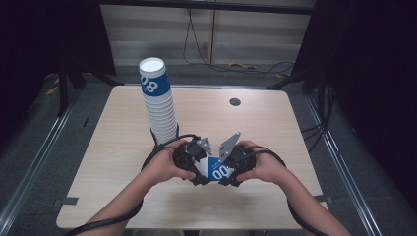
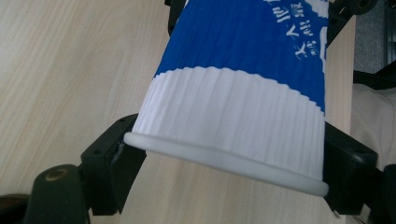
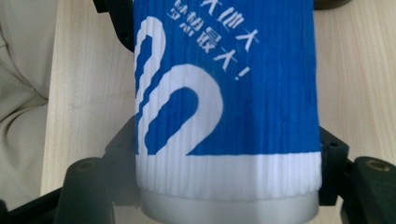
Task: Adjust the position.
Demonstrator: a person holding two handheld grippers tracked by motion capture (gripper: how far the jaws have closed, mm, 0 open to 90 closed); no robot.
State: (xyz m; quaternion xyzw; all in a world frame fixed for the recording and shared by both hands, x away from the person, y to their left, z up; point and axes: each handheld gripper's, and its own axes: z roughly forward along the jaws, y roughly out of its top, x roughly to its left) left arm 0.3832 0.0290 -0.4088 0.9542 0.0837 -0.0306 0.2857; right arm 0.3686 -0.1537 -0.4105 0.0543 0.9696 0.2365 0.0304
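Note:
A blue-and-white ribbed paper cup [image 1: 216, 169] lies on its side, held between both grippers near the table's front edge. My left gripper [image 1: 197, 169] has its black jaws on either side of the cup's rim end [image 2: 224, 161], and both jaws touch the rim. My right gripper [image 1: 232, 173] is shut on the cup's base end [image 3: 229, 182]. Its jaws press on the white band at both sides. A hand holds each gripper, and the two grippers face each other across the cup.
A tall stack of the same cups [image 1: 158, 101] stands upside down just behind the left hand. The wooden table [image 1: 113, 162] has a round cable hole [image 1: 235, 102] at the back right. Cables trail from both grippers towards the front edge.

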